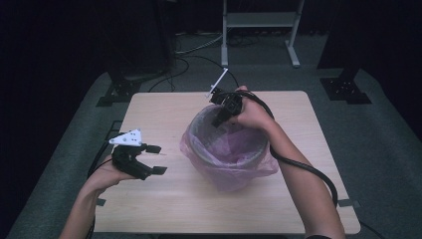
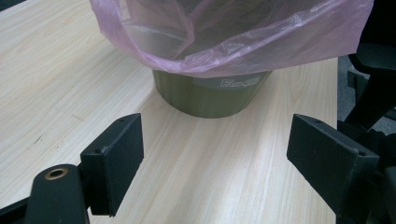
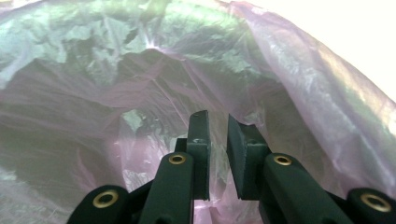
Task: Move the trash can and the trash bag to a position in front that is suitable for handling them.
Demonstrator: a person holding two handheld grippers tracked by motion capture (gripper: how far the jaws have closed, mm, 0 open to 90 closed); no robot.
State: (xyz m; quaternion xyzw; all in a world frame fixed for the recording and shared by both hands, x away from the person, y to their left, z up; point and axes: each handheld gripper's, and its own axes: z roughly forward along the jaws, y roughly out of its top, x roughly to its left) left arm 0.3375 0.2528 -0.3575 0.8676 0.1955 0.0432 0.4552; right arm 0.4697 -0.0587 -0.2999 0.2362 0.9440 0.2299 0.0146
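A round olive bin (image 1: 195, 137) lined with a thin pink plastic bag (image 1: 241, 172) stands mid-table. My right gripper (image 1: 218, 121) reaches over the bin's far rim and points down inside. In the right gripper view its jaws (image 3: 218, 128) stand a narrow gap apart, with crumpled pink bag (image 3: 93, 93) all around and no film clearly pinched between them. My left gripper (image 1: 157, 159) hovers over the table to the left of the bin, open wide and holding nothing. Its own view has the jaws (image 2: 215, 158) facing the bin wall (image 2: 210, 98), with the bag's overhang (image 2: 243, 46) above.
The light wooden table (image 1: 164, 199) has bare wood to the left and in front of the bin. A thick black cable (image 1: 298, 167) trails along the right forearm. Beyond the far edge stand dark stand bases (image 1: 117, 89) and a white frame (image 1: 259, 22) on the floor.
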